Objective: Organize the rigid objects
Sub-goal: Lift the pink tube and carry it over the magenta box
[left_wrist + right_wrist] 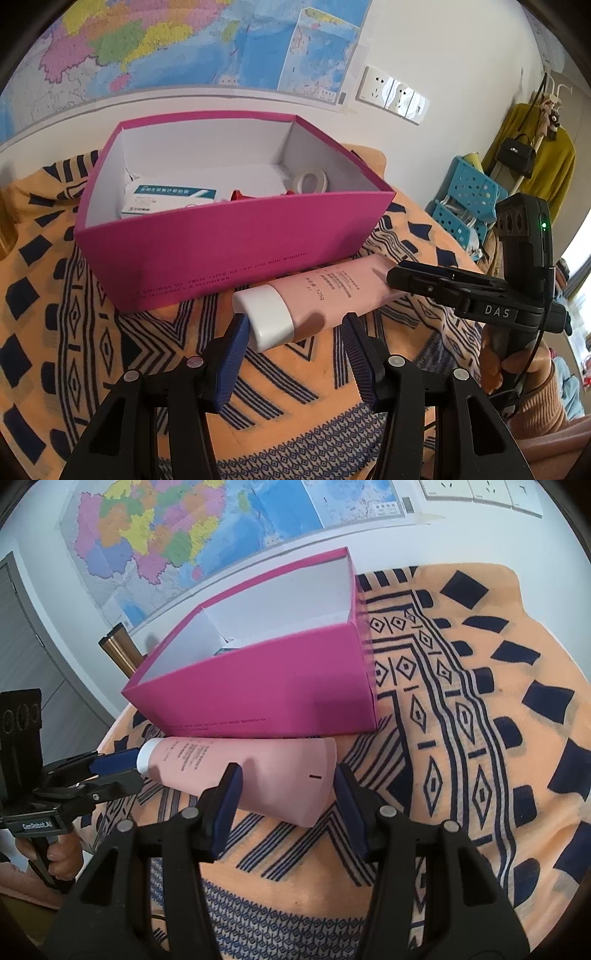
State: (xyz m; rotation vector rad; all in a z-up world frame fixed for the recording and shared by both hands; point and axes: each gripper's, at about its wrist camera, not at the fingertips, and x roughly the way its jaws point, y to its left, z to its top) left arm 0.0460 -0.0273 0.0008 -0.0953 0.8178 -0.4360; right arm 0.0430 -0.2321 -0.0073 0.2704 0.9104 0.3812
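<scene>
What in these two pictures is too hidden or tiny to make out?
- Pink box contents: the front wall hides most in the left wrist view, nearly all in the right.
- Red object: only its top shows, left view.
- Pink tube print: too small in both views.
- Brass cylinder: partly behind the box, right view.

The box (236,243) looks like matt pink cardboard, white inside. The tube (325,291) is smooth pink plastic with a glossy white cap (267,319). The cloth (480,738) is soft woven fabric. The pads (236,354) are ribbed blue rubber.
</scene>
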